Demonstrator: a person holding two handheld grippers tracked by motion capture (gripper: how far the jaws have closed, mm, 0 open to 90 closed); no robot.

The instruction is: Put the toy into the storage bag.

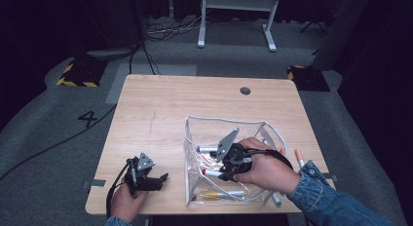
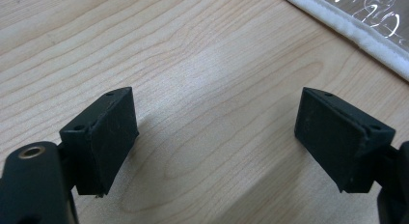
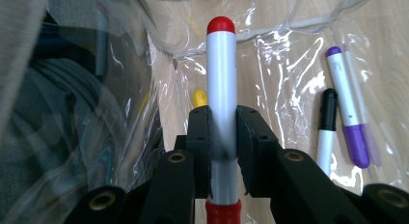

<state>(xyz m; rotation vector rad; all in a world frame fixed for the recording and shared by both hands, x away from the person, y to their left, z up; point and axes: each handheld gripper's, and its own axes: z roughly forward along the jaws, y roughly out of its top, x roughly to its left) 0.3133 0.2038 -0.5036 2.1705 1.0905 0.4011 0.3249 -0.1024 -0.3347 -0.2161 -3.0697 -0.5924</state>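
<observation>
My right gripper [image 3: 223,132] is clamped on a red-capped marker [image 3: 221,89], jaws pressed to its grey barrel, and I have it down inside the clear pouch [image 1: 195,133] that stands open at about four o'clock from the table's centre; in the high view the marker [image 1: 210,173] pokes out toward nine o'clock from that gripper [image 1: 225,173]. My left gripper [image 1: 157,179] rests at seven o'clock on the wooden table [image 1: 160,114], its jaws wide apart with nothing between them; bare wood lies ahead of it, the pouch's white edge [image 2: 347,26] at one o'clock.

I judge the packing well under way: a black marker [image 3: 327,127] and a purple marker [image 3: 348,113] already lie in the pouch, a yellow-tipped one [image 1: 221,194] at its near end; a few pens, among them an orange-capped one [image 1: 299,157], lie outside at three o'clock of the pouch, beside my right sleeve. What is left, as I read it: let go of this marker, then fetch those.
</observation>
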